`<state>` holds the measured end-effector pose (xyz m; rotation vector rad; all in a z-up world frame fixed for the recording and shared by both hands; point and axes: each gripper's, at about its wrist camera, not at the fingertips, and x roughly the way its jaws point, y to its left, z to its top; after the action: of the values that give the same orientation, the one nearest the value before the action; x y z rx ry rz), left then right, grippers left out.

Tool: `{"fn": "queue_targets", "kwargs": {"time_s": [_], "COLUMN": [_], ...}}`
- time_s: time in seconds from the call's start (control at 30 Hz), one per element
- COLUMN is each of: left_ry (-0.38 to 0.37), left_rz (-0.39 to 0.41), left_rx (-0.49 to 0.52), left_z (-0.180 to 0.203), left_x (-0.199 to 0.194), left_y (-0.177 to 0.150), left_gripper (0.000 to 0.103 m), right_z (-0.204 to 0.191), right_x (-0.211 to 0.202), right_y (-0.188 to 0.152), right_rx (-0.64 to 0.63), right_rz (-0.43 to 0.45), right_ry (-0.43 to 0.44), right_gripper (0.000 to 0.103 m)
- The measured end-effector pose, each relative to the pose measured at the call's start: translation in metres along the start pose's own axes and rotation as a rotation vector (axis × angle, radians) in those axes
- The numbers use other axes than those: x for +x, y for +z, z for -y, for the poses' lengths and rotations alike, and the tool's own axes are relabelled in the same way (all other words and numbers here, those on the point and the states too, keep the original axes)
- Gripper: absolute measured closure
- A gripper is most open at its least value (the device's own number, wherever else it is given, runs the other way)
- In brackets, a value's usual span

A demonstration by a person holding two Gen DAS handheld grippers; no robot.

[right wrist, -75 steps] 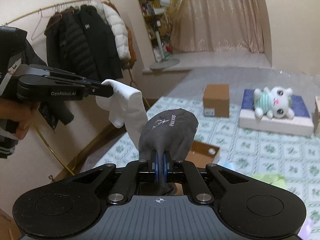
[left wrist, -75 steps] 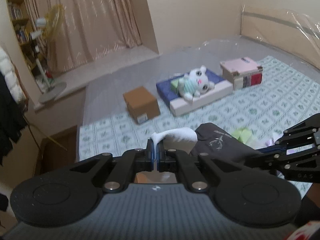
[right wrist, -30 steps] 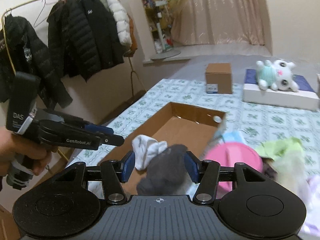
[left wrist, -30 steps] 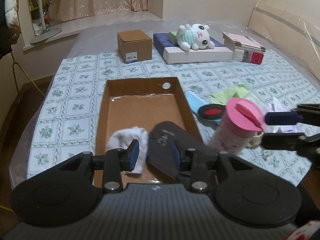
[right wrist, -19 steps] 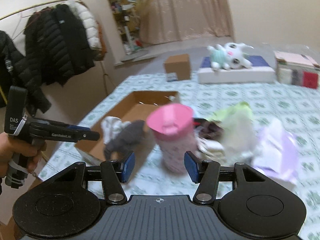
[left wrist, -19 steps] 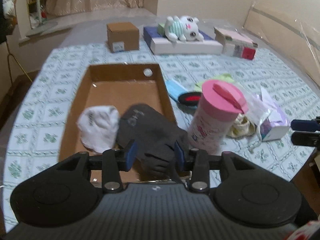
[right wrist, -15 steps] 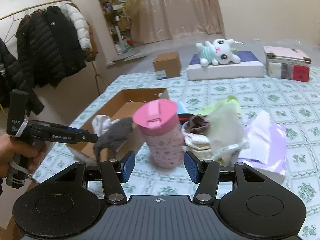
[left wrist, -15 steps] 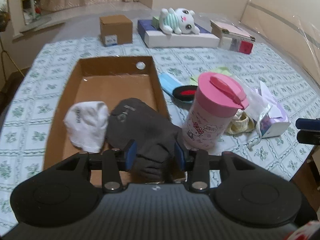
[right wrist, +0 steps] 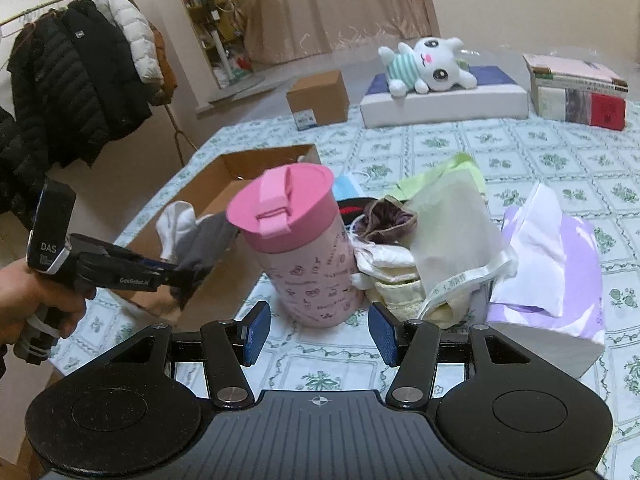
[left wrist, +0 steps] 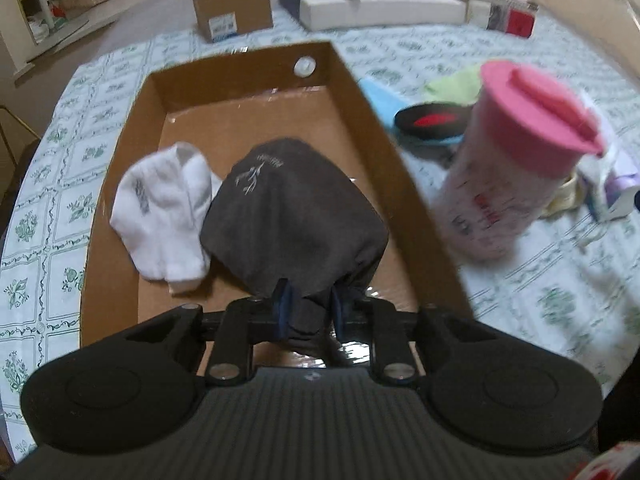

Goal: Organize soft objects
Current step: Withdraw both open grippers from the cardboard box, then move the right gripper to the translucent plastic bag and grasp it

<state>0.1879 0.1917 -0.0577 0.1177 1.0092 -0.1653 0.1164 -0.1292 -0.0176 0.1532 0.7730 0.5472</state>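
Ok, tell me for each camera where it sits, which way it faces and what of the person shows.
Left wrist: rides the left claw, angled down into the cardboard box; its jaws are closing with the grey sock between them, the white sock beside it; no body part shows.
Right wrist: rides the right claw, open and empty, facing the pink cup; a hand holds the left claw.
Shared: box, both socks, cup, plush toy.
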Motion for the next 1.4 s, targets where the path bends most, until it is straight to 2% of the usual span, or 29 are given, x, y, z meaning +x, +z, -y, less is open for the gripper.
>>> {"fn": "queue_targets", "kwargs": {"time_s": [0.17, 0.43, 0.7, 0.87, 1.0, 1.23, 1.4], "left_ry": [-0.031, -0.012, -0.030, -0.069, -0.085, -0.098, -0.112], "left_rz": [0.004, 0.095, 0.171, 0.202, 0.205, 0.217, 0.232], "left_rx": [-0.008, -0.059, -0.119, -0.149, -0.128, -0.062, -0.029], "left_z": [0.000, 0.017, 0.060, 0.089, 0.108, 0.131, 0.139], "left_x": [-0.011, -0.070, -0.107, -0.114, -0.115, -0.113, -0.110], "left_y": [-0.006, -0.019, -0.033, -0.038, -0.036, -0.016, 0.004], "left_gripper": [0.082, 0.076, 0.073, 0.072, 0.072, 0.071, 0.070], "right_z": [0.005, 0.009, 0.032, 0.049, 0.062, 0.077, 0.085], "right_x": [0.001, -0.024, -0.060, -0.079, -0.087, -0.088, -0.076], "right_y": [0.003, 0.001, -0.010, -0.014, -0.017, -0.015, 0.002], "right_rx": [0.015, 0.024, 0.056, 0.085, 0.106, 0.119, 0.079], "right_rz": [0.007, 0.031, 0.059, 0.071, 0.078, 0.079, 0.067], "right_ry": [-0.009, -0.008, -0.040, -0.051, -0.059, -0.058, -0.057], "right_gripper": [0.048, 0.048, 0.048, 0.048, 0.048, 0.048, 0.048]}}
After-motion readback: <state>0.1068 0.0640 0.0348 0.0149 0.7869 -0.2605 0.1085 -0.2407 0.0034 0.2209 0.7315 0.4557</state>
